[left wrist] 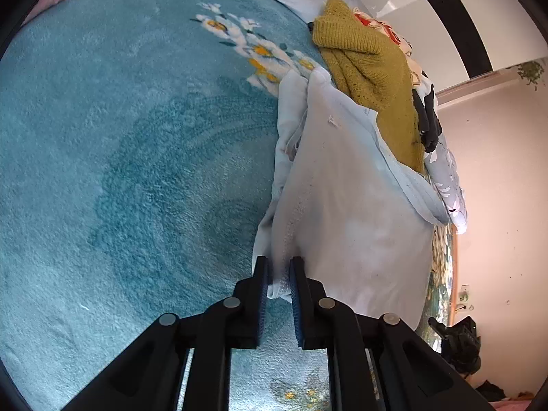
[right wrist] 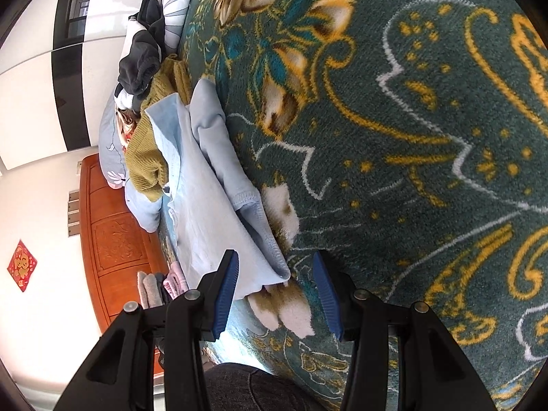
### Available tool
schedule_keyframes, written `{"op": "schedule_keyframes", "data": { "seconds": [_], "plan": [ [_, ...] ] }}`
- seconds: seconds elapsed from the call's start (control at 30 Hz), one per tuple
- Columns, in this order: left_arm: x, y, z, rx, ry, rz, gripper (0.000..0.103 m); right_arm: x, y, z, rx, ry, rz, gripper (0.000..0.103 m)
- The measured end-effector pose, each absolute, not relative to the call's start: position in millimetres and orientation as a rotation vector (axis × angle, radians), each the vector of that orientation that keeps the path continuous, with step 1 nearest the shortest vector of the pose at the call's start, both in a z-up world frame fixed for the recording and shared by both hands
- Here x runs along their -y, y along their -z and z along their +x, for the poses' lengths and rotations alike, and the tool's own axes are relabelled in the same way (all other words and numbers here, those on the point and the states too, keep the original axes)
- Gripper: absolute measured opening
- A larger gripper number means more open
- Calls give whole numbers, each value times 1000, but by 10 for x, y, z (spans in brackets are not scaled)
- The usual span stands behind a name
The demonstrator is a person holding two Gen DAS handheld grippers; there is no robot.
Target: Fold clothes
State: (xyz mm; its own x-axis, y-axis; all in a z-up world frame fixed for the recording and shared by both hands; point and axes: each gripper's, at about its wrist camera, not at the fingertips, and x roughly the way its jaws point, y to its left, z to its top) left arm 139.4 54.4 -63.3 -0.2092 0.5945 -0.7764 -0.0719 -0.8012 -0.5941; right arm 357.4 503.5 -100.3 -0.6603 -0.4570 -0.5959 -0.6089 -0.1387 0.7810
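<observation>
Garment: a pale blue garment (left wrist: 346, 205) is laid on a bed, over the line where a teal blanket (left wrist: 120, 157) meets a dark green patterned blanket (right wrist: 394, 137).
Long axis: in the left wrist view the garment is stretched from the gripper away towards a pile of clothes, its far end lying against a mustard knitted sweater (left wrist: 363, 61).
Near end: in the right wrist view a stitched hem corner (right wrist: 274, 267) is pointed towards the camera.
Left gripper (left wrist: 278, 275): its jaws are pinched on a seamed edge of the garment, with cloth seen squeezed between the pads.
Right gripper (right wrist: 275, 291): its jaws are held partly apart, and the hem corner lies between them, perhaps untouched by either pad, though the fisheye view makes this hard to judge.
Left wrist view only: white and yellow flowers (left wrist: 253, 48) printed on the teal blanket.
Right wrist view only: a wooden headboard (right wrist: 113, 239), a red wall ornament (right wrist: 21, 265), a black garment (right wrist: 144, 51) atop the pile, and folded clothes (right wrist: 161, 286) beside the bed.
</observation>
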Motion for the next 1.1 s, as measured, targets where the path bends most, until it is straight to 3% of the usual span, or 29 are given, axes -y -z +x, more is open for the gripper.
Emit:
{"op": "schedule_keyframes", "data": {
  "seconds": [0.27, 0.37, 0.53, 0.6, 0.7, 0.97, 1.1],
  "plan": [
    [-361, 561, 1406, 408, -2178, -1629, 3, -4994, 956, 3548, -1920, -1952, -1286, 48],
    [-354, 585, 1429, 425, -2159, -1662, 6, -4953, 918, 3499, -1865, -1980, -1331, 48],
    [-89, 713, 1546, 826, -2029, -1720, 10, -4827, 916, 3450, -1856, -2001, -1375, 48],
    [-53, 820, 1618, 1021, -1908, -1725, 25, -4757, 950, 3449, -1874, -1993, -1346, 48],
    [-156, 993, 1678, 1225, -1770, -1720, 37, -4666, 1010, 3463, -1905, -1974, -1274, 48],
    [-282, 1044, 1714, 1411, -1860, -1610, 37, -4596, 1175, 3606, -2078, -1885, -883, 45],
    [-194, 1064, 1678, 1533, -1908, -1533, 37, -4555, 1186, 3544, -2099, -1926, -836, 45]
  ]
}}
